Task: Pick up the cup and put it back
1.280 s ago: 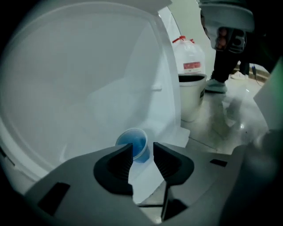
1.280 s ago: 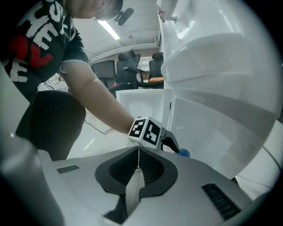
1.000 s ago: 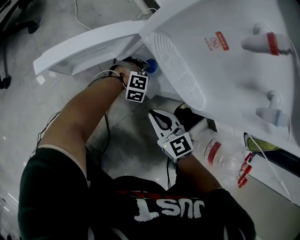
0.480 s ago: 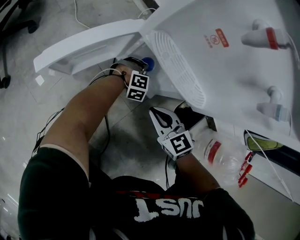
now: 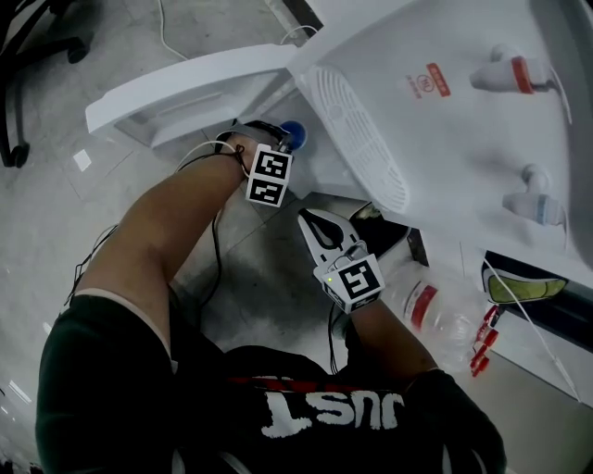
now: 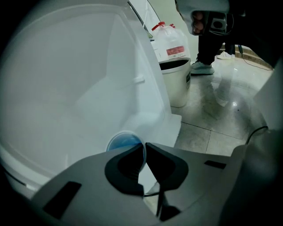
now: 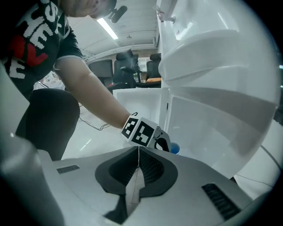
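Jaws just closing, left gripper (image 6: pixel 144 145) pinches thin-rimmed blue cup (image 6: pixel 121 142); right gripper (image 7: pixel 139 148) pressed together.

Floor: pale glossy tiles (image 6: pixel 208 128), white cable (image 5: pixel 163 23) trailing | Furniture: black office chairs (image 7: pixel 128 66), white bin (image 6: pixel 176 84), jug (image 6: pixel 170 42) behind | Light: ceiling strip (image 7: pixel 107 27) lit overhead

The cup (image 6: pixel 123 143) is blue, the dispenser (image 5: pixel 445 139) white, the marker cube (image 5: pixel 269 178) black-and-white.
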Demonstrator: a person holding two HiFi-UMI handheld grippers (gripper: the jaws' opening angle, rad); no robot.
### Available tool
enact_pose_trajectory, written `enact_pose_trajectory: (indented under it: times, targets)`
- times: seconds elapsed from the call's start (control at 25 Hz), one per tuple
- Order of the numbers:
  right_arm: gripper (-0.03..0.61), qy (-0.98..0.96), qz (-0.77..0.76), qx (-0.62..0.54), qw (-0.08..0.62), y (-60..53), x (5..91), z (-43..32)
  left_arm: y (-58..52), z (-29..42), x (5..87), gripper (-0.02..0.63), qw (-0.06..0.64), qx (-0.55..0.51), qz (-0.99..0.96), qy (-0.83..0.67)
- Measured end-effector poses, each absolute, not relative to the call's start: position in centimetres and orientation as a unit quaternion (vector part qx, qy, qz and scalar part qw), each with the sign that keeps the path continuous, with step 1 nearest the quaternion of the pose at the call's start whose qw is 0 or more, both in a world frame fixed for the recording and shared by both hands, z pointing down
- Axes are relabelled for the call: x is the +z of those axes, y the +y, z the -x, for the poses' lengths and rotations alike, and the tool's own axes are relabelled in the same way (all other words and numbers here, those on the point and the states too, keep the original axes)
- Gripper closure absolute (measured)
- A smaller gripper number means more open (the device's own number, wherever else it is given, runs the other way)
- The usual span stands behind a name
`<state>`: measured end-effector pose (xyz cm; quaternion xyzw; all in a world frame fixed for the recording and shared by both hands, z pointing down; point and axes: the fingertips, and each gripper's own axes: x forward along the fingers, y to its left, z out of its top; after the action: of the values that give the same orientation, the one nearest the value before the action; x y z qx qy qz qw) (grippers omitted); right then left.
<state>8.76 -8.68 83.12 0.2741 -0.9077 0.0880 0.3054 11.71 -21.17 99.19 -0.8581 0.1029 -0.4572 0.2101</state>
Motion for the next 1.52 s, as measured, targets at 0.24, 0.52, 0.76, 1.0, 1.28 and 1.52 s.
enact_pose_trajectory:
  times: [0.24, 0.52, 0.76, 1.0, 1.28, 1.52]
  targets:
    - [0.543, -0.917, -0.245, 0.077, 0.304, -9.1, 82.5, -7.8, -19.6, -9.8, 98.8, 0.586, 0.194, -0.468, 0.854, 0.114]
    - [0.543, -0.935, -0.178, 0.074, 0.297, -8.8, 81.0, -6.8, -17.4, -7.4, 97.0, 0.586, 0.159, -0.494, 0.841, 0.153]
    - [0.543, -0.944, -0.095, 0.081, 0.304, -6.3, 77.3, -5.8, -13.4, -3.5, 92.6, 0.586, 0.089, -0.514, 0.823, 0.224]
    - [0.543, -0.948, -0.04, 0.089, 0.304, -2.8, 69.2, -4.6, -8.0, -0.3, 84.3, 0.586, 0.015, -0.515, 0.802, 0.302]
    - [0.543, -0.95, -0.011, 0.086, 0.301, 0.3, 55.0, -4.5, -2.8, -1.8, 69.5, 0.586, -0.016, -0.497, 0.8, 0.335]
    - [0.543, -0.951, -0.02, 0.073, 0.299, 0.9, 42.6, -6.7, -0.1, -3.8, 54.9, 0.586, -0.011, -0.475, 0.814, 0.334]
